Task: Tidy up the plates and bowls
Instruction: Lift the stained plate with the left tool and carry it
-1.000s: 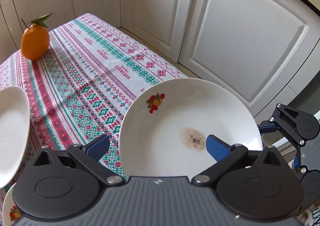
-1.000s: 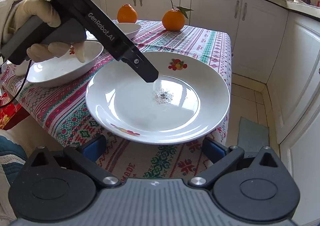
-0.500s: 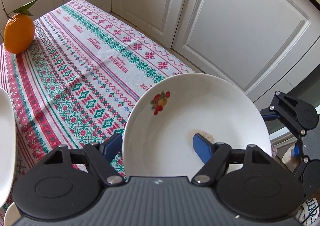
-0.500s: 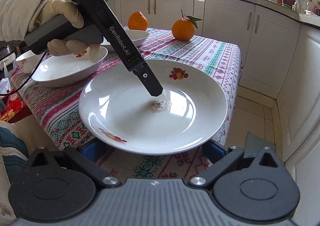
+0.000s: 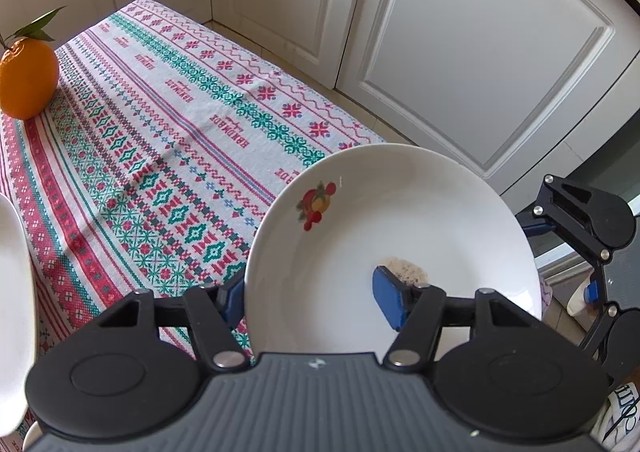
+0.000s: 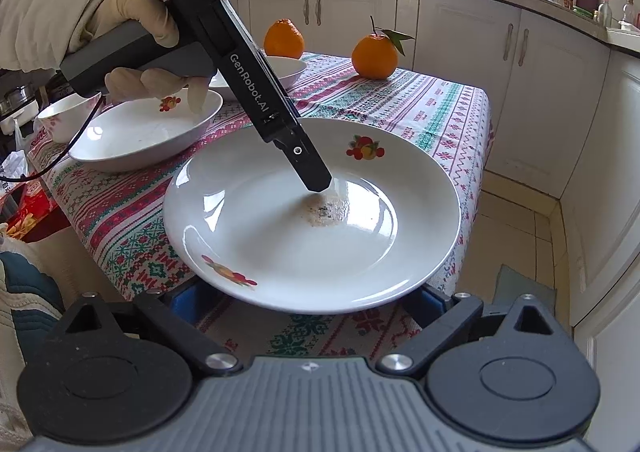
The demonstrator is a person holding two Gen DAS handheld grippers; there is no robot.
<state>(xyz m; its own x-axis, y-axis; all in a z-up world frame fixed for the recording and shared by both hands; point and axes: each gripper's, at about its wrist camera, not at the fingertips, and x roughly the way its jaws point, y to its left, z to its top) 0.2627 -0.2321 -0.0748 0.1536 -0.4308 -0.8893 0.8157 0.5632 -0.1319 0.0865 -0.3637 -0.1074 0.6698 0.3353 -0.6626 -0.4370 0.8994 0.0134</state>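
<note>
From my left wrist camera, my left gripper (image 5: 310,302) has clamped across the near rim of the white plate (image 5: 420,220): one blue pad (image 5: 390,302) presses on the inner face beside a brown speckled stain (image 5: 404,267), the other sits under the rim on the outside. These jaws have just been closing, with the plate's edge between them. The plate lies at the corner of the patterned tablecloth (image 5: 160,124), with an orange (image 5: 28,82) far beyond it at the cloth's other end. My right gripper's black linkage (image 5: 580,220) shows just past the plate's right rim.

From my right wrist camera, my right gripper (image 6: 308,302) sits low at the plate's (image 6: 312,252) near edge, its jaws spread wide, one each side beneath the rim; I cannot tell whether they touch it. They have just been closing slightly. My gloved left hand (image 6: 132,48) slants the left gripper down into the plate's middle. Behind the plate to the left stands a white bowl (image 6: 144,132), a small bowl (image 6: 68,118) further left, and two oranges (image 6: 284,38) stand beyond it.
</note>
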